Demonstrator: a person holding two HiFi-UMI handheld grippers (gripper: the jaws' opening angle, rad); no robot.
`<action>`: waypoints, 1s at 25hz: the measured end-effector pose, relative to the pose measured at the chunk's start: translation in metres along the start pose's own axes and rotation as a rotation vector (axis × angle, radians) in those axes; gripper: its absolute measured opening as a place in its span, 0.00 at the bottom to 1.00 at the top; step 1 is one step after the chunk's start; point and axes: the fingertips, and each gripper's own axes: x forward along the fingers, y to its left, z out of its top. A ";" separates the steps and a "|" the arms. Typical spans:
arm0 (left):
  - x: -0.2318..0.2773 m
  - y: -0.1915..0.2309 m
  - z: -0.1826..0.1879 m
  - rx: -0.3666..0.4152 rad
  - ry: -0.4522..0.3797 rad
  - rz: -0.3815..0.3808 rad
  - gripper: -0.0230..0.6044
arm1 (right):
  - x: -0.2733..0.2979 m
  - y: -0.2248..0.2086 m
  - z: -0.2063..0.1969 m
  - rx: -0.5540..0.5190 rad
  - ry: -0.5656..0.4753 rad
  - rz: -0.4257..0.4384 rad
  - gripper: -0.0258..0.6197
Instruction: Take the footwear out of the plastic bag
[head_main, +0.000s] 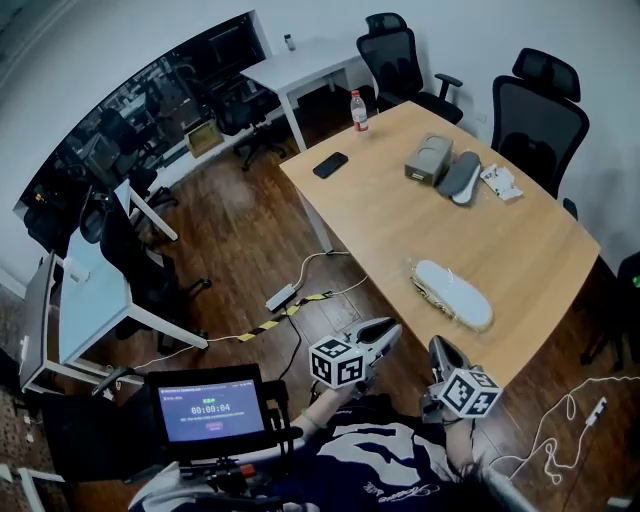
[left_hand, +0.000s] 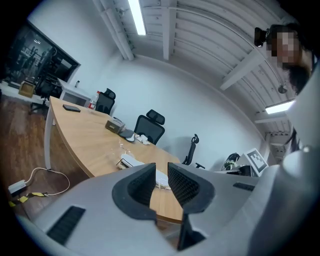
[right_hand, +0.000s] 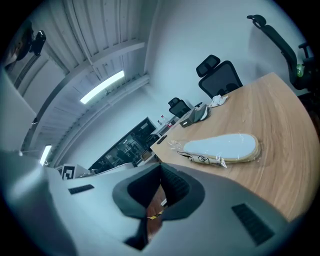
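The left gripper (left_hand: 161, 180) has its two dark ribbed jaws a narrow way apart, with nothing between them. The right gripper (right_hand: 160, 182) has its jaws closed together, also empty. Both hang off the near edge of the long light-wood table (head_main: 400, 220), over the dark floor and pointing towards it, neither touching anything.

Nearest them on the table, close to its near end, lies the flat white slipper with a tan sole, sealed in a clear crinkly plastic bag (head_main: 453, 293). It rests sole up or on its side; which I cannot tell. One end of the bag is bunched and carries a printed label.

At the table's far end sit a grey cardboard box (head_main: 430, 160), a grey slipper (head_main: 460, 177) leaning against it, and a small white packet. A black phone (head_main: 330, 165) and a water bottle with a red cap (head_main: 359, 111) stand at the table's far left corner.

The bagged slipper looks light and thin, likely soft and bendable, and the film looks slick, so the whole thing may skate across the table if pushed. A sensible hold, as I judge it, is one gripper pinching the loose bunched film at the bag's end while the other takes the slipper's edge through the opening. The right jaws would need to open first.
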 end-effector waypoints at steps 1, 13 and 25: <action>0.004 0.007 0.000 -0.016 0.006 -0.005 0.14 | 0.005 -0.002 0.001 0.003 0.000 -0.008 0.03; 0.067 0.049 -0.005 -0.170 0.056 -0.004 0.19 | 0.007 -0.060 0.032 0.052 -0.005 -0.131 0.03; 0.117 0.089 -0.003 -0.304 0.015 0.118 0.26 | 0.029 -0.115 0.080 0.031 0.036 -0.106 0.03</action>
